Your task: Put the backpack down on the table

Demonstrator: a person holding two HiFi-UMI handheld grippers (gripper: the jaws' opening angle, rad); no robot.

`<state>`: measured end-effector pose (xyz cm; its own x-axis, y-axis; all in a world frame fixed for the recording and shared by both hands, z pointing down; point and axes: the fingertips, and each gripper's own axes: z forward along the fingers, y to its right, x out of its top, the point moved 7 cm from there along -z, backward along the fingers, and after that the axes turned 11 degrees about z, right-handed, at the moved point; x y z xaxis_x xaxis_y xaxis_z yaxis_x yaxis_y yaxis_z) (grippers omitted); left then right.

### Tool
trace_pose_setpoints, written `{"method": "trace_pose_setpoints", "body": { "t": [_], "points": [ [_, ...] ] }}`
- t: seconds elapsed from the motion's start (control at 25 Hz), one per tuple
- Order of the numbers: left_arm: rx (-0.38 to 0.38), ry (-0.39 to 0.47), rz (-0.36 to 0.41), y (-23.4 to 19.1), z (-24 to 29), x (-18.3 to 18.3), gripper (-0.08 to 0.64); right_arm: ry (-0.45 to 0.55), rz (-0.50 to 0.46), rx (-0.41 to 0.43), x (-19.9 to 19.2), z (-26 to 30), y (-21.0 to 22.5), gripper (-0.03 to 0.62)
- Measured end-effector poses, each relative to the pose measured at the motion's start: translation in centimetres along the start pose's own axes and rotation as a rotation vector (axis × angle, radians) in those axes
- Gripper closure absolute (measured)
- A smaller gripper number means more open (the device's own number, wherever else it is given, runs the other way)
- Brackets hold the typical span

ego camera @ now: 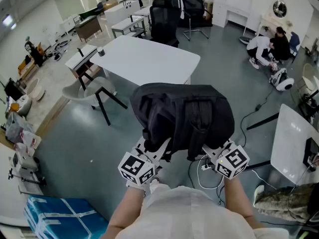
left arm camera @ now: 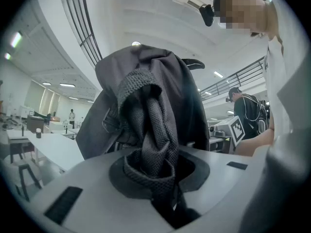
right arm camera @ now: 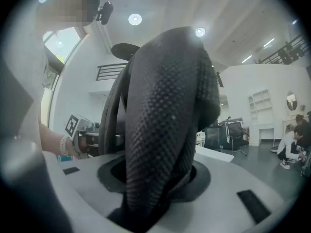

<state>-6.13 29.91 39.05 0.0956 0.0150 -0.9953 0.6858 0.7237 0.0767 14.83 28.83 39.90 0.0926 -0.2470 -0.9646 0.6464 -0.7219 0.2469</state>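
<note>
A black backpack (ego camera: pixel 183 117) hangs in the air in front of me, over the grey floor and short of the white table (ego camera: pixel 149 59). My left gripper (ego camera: pixel 155 151) is shut on a bunched mesh shoulder strap (left arm camera: pixel 151 130) at the bag's lower left. My right gripper (ego camera: pixel 210 152) is shut on a wide padded strap (right arm camera: pixel 163 115) at the lower right. In the left gripper view the bag's body (left arm camera: pixel 146 72) rises above the jaws, and the right gripper's marker cube (left arm camera: pixel 237 128) shows beyond it. The straps hide the fingertips.
A grey chair (ego camera: pixel 93 90) stands left of the table, and black office chairs (ego camera: pixel 164 20) stand behind it. Cables and a power strip (ego camera: pixel 205 169) lie on the floor below the bag. Another white table (ego camera: pixel 294 143) is at the right, two crouching people (ego camera: pixel 269 48) at the far right, and a blue package (ego camera: pixel 62 218) at the lower left.
</note>
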Motion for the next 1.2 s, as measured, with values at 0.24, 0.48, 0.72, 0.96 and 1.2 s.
{"method": "trace_pose_setpoints", "body": {
  "t": [0.24,0.48,0.72,0.96,1.2],
  "points": [
    [-0.004,0.004,0.000,0.0,0.6,0.2,0.462,0.004,-0.003,-0.003,0.2,-0.1,0.5,0.405],
    [-0.001,0.004,0.003,0.1,0.5,0.2,0.463,0.005,-0.005,0.000,0.2,-0.1,0.5,0.407],
    [-0.005,0.001,-0.001,0.5,0.2,0.0,0.463,0.008,0.024,0.007,-0.4,-0.4,0.3,0.405],
    [-0.015,-0.002,-0.011,0.9,0.1,-0.2,0.463,0.008,0.041,0.001,-0.7,-0.8,0.3,0.403],
    [-0.029,-0.006,-0.019,1.2,0.3,-0.4,0.463,0.007,0.049,-0.001,-1.0,-1.2,0.5,0.403]
  ]
}}
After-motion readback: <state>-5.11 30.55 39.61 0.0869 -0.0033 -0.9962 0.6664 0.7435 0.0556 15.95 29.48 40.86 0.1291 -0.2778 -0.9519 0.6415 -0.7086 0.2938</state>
